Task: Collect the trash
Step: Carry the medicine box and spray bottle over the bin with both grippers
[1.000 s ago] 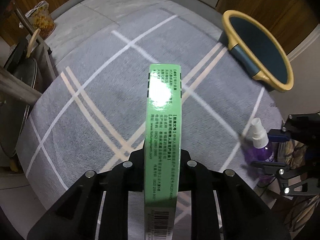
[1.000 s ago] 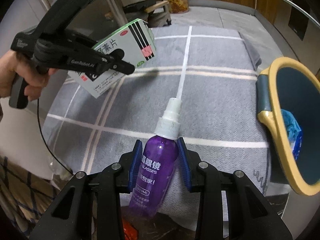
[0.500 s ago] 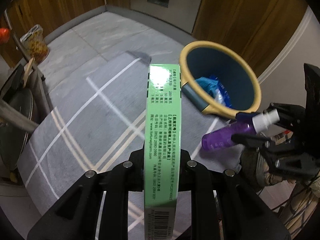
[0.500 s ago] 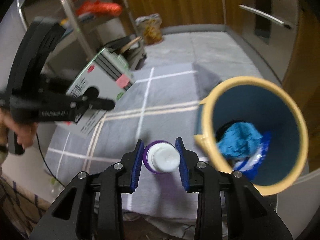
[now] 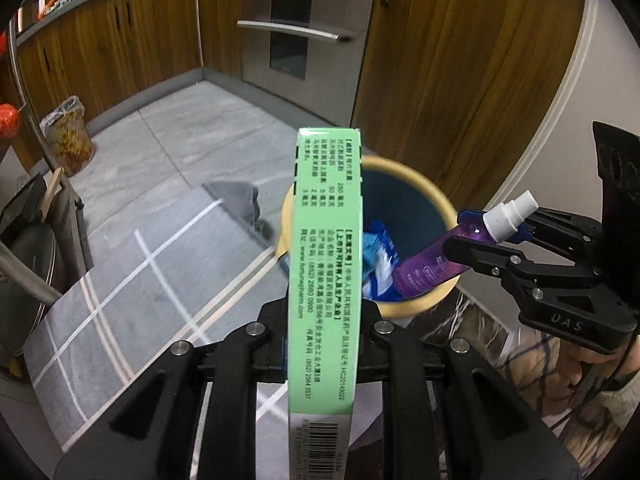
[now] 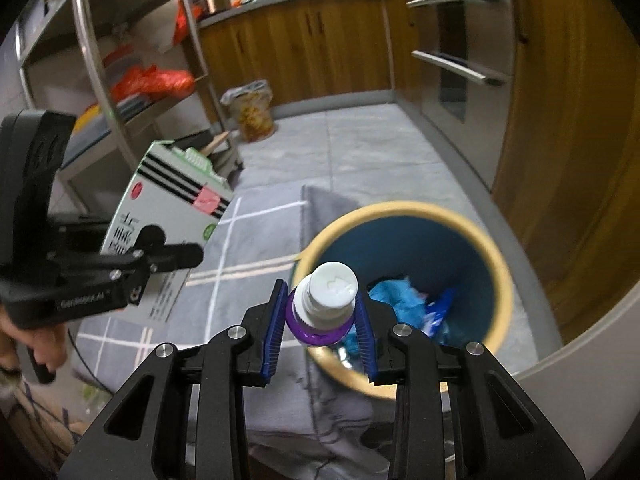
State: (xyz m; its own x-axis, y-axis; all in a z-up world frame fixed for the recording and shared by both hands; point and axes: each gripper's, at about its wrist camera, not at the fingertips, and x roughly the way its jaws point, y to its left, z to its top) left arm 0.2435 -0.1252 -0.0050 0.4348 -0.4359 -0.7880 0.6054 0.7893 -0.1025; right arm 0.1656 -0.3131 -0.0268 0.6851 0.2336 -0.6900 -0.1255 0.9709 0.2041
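Observation:
My left gripper (image 5: 325, 312) is shut on a flat green medicine box (image 5: 328, 220), held edge-up and pointing at the bin. A yellow-rimmed blue bin (image 5: 448, 216) stands on the floor behind the box, with blue wrappers (image 6: 400, 300) inside. To the right, my right gripper (image 5: 492, 240) is shut on a purple spray bottle (image 5: 436, 268) over the bin's near rim. In the right wrist view the bottle (image 6: 324, 300) shows its white cap between the blue pads of that gripper (image 6: 322, 320), in front of the bin (image 6: 500, 280). The box (image 6: 172, 200) and left gripper (image 6: 172, 256) hang at left.
A grey rug with pale crossing lines (image 5: 140, 280) lies left of the bin. A metal rack (image 6: 120, 80) with bags stands at far left, and a snack bag (image 5: 68, 140) sits by it. Wooden cabinets (image 5: 460, 60) and steel drawer handles line the back. A hand (image 6: 40, 344) grips the left tool.
Both grippers have risen and tilted up toward the bin with their loads. The bin has come from the right edge to the middle of both views. The bottle now hangs over its rim.

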